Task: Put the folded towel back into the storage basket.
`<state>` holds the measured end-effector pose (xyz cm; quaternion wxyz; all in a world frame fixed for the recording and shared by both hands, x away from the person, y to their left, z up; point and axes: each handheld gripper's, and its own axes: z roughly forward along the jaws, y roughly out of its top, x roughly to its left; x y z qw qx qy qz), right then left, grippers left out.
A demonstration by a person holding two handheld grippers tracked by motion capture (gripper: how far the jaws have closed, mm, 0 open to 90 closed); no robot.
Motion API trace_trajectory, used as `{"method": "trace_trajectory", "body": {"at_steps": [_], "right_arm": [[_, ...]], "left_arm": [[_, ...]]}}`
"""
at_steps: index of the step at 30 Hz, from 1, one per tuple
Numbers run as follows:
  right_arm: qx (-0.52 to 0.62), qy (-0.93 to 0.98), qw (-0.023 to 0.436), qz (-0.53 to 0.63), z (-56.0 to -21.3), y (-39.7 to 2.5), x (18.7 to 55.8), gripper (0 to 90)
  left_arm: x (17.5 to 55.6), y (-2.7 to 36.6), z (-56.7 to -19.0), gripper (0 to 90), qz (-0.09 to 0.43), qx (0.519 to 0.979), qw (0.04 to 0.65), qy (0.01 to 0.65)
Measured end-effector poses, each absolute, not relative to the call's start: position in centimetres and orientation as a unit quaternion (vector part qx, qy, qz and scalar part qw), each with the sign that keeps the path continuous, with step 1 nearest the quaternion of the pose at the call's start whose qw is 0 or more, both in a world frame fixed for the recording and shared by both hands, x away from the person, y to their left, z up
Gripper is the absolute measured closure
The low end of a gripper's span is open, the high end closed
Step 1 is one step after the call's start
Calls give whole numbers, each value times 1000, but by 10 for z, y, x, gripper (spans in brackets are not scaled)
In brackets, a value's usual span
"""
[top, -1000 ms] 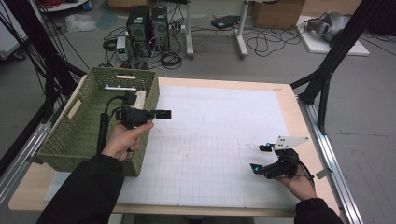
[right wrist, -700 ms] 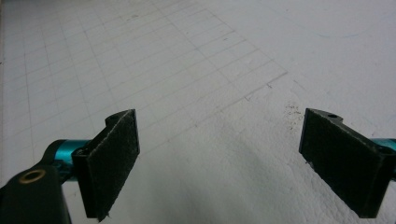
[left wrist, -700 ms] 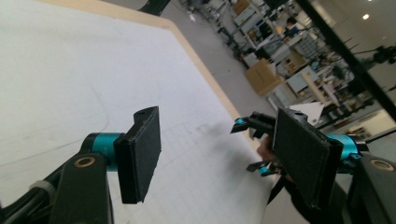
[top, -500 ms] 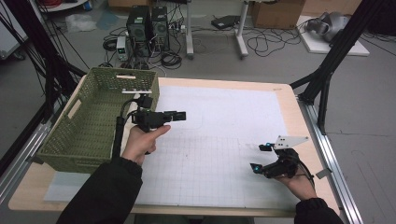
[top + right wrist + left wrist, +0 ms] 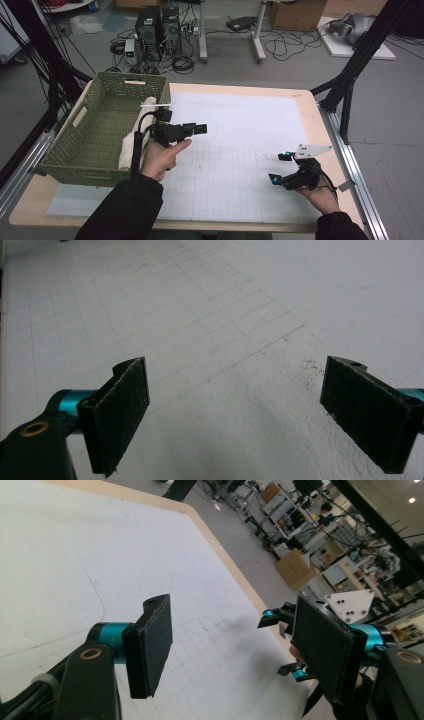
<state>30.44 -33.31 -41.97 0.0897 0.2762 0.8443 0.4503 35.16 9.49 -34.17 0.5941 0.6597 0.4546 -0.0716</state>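
Observation:
My left gripper (image 5: 199, 129) is held above the white grid mat (image 5: 235, 125), just right of the green woven basket (image 5: 95, 120). Its jaws stand open with nothing between them (image 5: 235, 630). A cream, cloth-like bundle (image 5: 128, 146) lies inside the basket against its right wall. Near the table's front right, my right gripper (image 5: 278, 167) rests low over the mat, pointing left. In the right gripper view its jaws are wide apart (image 5: 235, 405) with bare mat between them. Beyond the left jaws, the left gripper view shows the right gripper (image 5: 295, 622) farther off.
The wooden table edge (image 5: 320, 125) runs close to the right gripper. Black frame struts (image 5: 350, 85) rise at the table's right rear corner. Computers and cables (image 5: 160, 25) sit on the floor behind the table.
My left gripper has moved rightward, from over the basket's right side to above the mat. The right gripper has stayed put.

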Motion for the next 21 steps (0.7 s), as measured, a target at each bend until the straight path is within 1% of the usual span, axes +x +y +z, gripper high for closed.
{"method": "trace_trajectory", "body": {"at_steps": [1,4,13,21], "right_arm": [[276,844,91,451,-420,-333,305,115],[274,845,94,450,-420,-333,305,115],[270,845,93,452,-418,-331,306,115],[270,844,95,453,-415,-330,306,115]], "left_arm": [[350,94,-342,327,-64,663,590,455],[347,92,-343,326,-68,667,589,452],[336,83,-346,325,-47,681,585,439],[327,84,-357,322,-47,681,583,440]]}}
